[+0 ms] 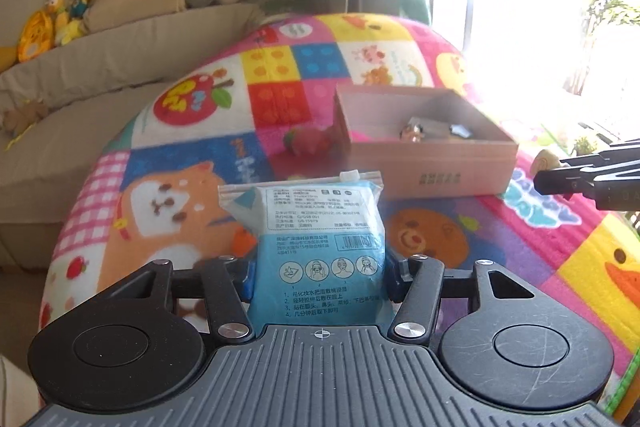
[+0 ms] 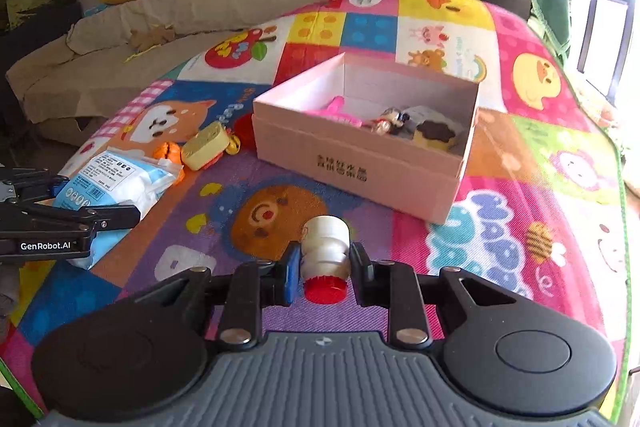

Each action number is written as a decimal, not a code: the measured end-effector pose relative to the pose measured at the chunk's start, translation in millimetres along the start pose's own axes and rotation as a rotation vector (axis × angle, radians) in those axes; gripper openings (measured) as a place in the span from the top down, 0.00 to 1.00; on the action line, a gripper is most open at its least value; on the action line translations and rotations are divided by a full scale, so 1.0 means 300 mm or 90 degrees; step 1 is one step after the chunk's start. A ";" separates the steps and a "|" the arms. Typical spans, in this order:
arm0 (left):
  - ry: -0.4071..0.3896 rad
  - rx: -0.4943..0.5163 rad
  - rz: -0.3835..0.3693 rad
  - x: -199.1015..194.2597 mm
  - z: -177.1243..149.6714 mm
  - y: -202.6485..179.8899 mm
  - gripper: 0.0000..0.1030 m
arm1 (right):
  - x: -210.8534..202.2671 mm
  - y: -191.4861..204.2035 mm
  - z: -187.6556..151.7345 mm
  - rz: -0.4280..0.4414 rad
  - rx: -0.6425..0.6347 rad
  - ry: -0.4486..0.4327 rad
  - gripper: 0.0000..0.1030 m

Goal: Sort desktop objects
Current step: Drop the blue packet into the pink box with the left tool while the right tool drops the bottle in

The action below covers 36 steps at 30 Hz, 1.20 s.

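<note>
In the left wrist view, the left gripper (image 1: 318, 277) is closed on a blue and white packet (image 1: 320, 227), its fingers pressing the packet's two sides so that it stands upright between them, the zip strip at the top. Beyond the packet the table is covered by a bright patchwork cloth (image 1: 280, 75), and on it sits an open pink box (image 1: 424, 155) holding a few small toys. A strawberry toy (image 1: 306, 143) lies just beside the box's left wall. The tip of the other gripper shows at the right edge, near the box's front corner. In the right wrist view, the right gripper (image 2: 325, 269) is closed around a small white bottle (image 2: 325, 243) with a red cap (image 2: 325, 290), the cap pointing back toward the camera and the bottle's base pointing toward the box (image 2: 360, 163). The box stands just ahead, apart from the bottle, with a pink toy, a small figure and a brown-topped cake toy inside. To the left, the packet (image 2: 116, 179) is in the left gripper (image 2: 80, 219), and near it lie an orange toy (image 2: 168, 151) and a yellow block (image 2: 204, 147) on the cloth. A sofa (image 2: 200, 11) with stuffed toys runs behind the table.
</note>
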<state>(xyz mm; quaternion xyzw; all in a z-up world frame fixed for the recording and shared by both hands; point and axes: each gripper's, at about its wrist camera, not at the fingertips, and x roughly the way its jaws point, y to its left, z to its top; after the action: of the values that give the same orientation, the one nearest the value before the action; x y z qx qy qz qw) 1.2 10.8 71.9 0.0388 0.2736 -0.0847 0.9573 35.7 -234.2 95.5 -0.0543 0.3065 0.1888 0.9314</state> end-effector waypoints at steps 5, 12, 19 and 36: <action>-0.094 0.068 -0.033 0.079 0.256 -0.080 0.41 | -0.160 -0.097 0.132 -0.018 0.033 -0.117 0.76; -0.111 0.079 -0.087 0.465 0.449 -0.194 0.32 | -0.104 -0.163 0.136 -0.013 0.068 -0.111 0.76; -0.016 0.046 -0.084 0.550 0.369 -0.157 0.09 | 0.013 -0.228 0.100 -0.041 0.101 -0.062 0.76; 0.055 -0.048 0.043 0.131 -0.094 0.099 0.02 | 0.243 -0.217 0.298 -0.016 0.131 -0.034 0.70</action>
<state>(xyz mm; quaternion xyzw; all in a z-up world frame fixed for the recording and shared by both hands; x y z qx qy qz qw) 24.9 37.9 28.1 0.0155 0.3159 -0.0402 0.9478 163.9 -251.8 123.6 0.0430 0.2990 0.1461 0.9420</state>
